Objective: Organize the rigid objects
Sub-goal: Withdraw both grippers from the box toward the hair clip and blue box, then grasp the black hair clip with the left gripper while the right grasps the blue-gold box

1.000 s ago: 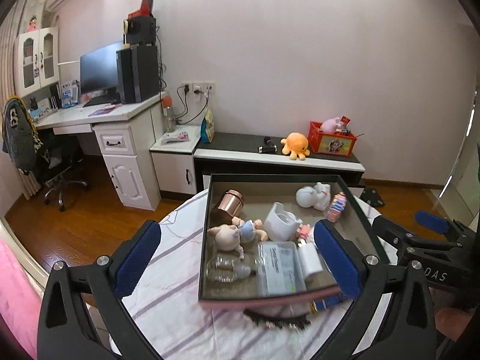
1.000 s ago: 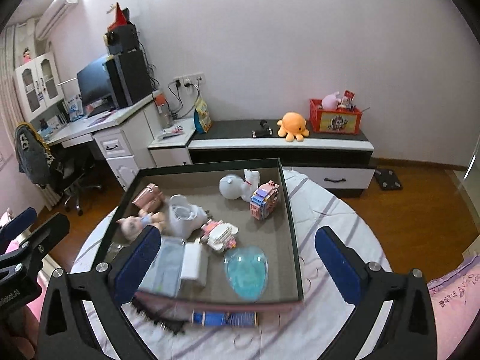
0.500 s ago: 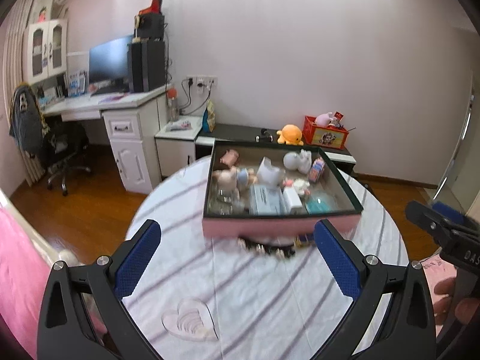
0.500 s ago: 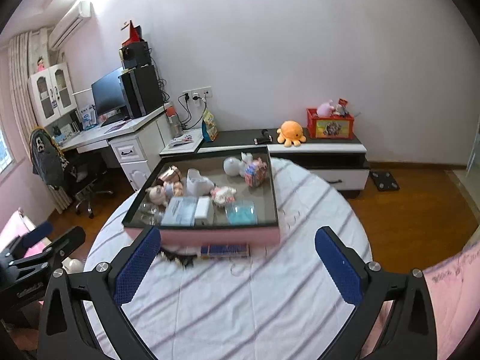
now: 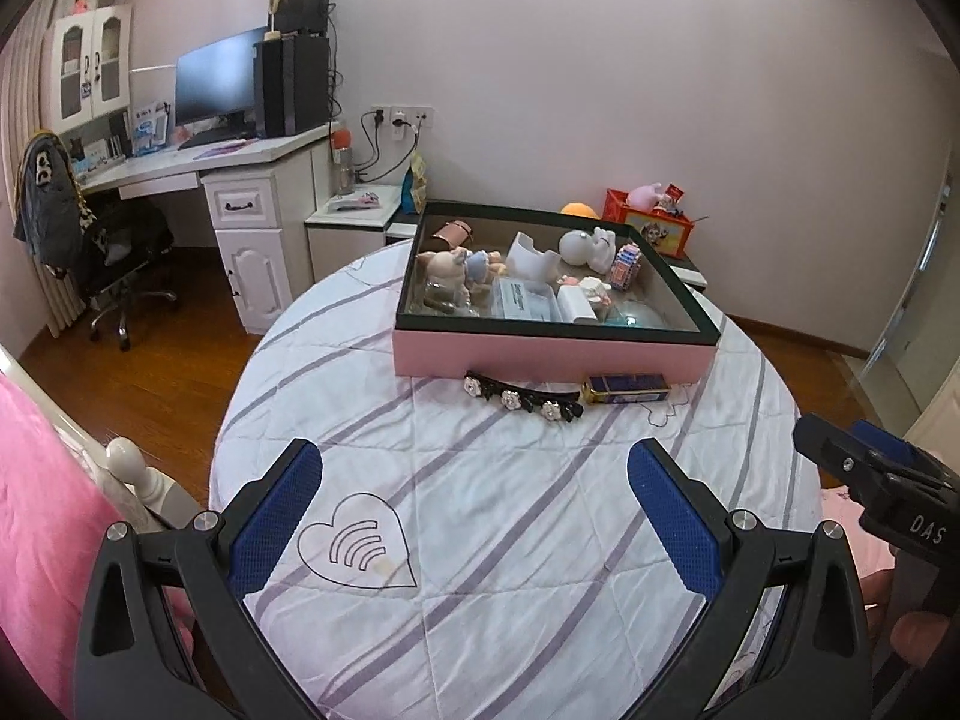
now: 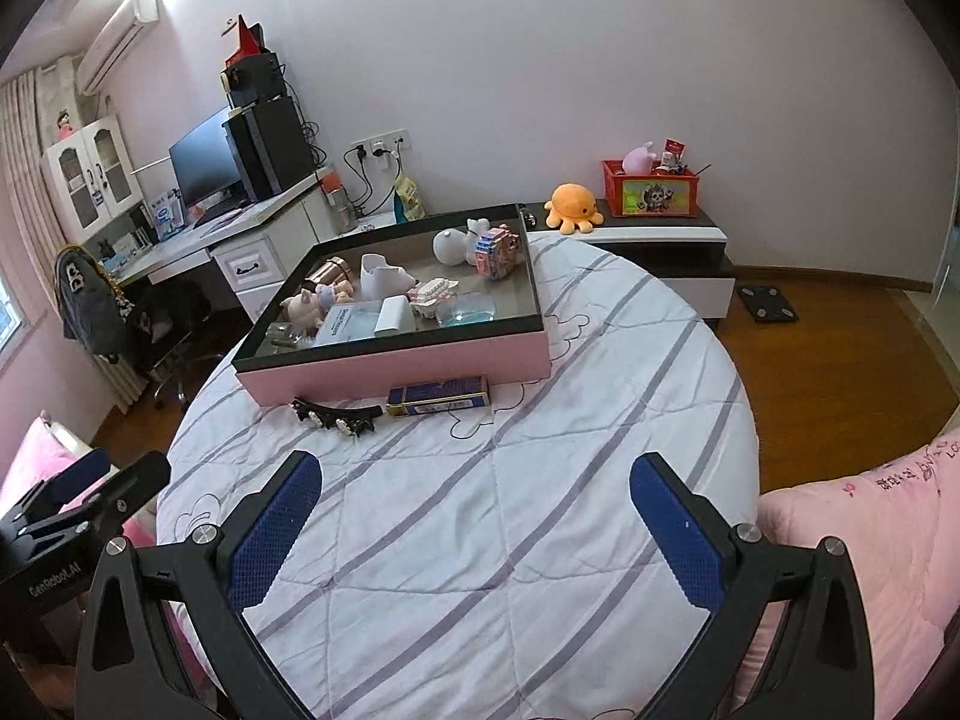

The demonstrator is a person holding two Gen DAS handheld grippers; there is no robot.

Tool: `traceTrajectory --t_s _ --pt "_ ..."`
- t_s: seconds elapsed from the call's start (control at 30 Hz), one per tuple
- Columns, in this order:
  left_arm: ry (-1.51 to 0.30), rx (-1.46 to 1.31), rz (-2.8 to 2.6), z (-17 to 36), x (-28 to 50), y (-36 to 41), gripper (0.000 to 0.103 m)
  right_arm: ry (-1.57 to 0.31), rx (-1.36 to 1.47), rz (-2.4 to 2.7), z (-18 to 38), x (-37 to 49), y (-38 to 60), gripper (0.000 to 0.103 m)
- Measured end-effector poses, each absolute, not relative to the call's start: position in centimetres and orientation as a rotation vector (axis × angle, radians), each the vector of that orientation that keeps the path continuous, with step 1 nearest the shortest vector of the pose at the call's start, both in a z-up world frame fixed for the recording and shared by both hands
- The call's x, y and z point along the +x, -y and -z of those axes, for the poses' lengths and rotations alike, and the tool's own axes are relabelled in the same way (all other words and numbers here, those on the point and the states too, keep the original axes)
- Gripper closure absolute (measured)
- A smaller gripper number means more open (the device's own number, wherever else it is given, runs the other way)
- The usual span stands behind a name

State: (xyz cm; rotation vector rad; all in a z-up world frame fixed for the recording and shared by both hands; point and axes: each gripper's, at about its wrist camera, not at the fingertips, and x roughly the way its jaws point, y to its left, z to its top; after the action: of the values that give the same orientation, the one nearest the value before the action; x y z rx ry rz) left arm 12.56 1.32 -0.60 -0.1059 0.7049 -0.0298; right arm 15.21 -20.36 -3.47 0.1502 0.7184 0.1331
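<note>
On a round quilted table (image 5: 480, 540), a black flower hair clip (image 5: 521, 397) lies left of a flat blue box (image 5: 627, 387), both just before a pink tray (image 5: 540, 354) of small toys. Both look light and stiff; the thin clip probably grips best across its middle, the box across its short sides. The left gripper (image 5: 474, 516) and right gripper (image 6: 474, 522) hang well back, jaws apart and empty.

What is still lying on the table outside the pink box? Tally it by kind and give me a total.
Black flowered hair clip: 1
Blue flat pack: 1
Total: 2
</note>
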Motion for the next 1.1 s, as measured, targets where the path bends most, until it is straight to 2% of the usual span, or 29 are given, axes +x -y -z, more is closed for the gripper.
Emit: traceTrajectory --t_s 0.57,1.1 --pt "-0.757 -0.093 0.034 2.8 15.1 -1.0 0.000 -0.802 0.120 -0.131 6.2 18.4 19.7 0.000" --pt "-0.887 -0.068 0.010 8.5 21.2 -1.4 0.000 -0.960 0.091 -0.169 11.7 27.9 16.4 0.000"
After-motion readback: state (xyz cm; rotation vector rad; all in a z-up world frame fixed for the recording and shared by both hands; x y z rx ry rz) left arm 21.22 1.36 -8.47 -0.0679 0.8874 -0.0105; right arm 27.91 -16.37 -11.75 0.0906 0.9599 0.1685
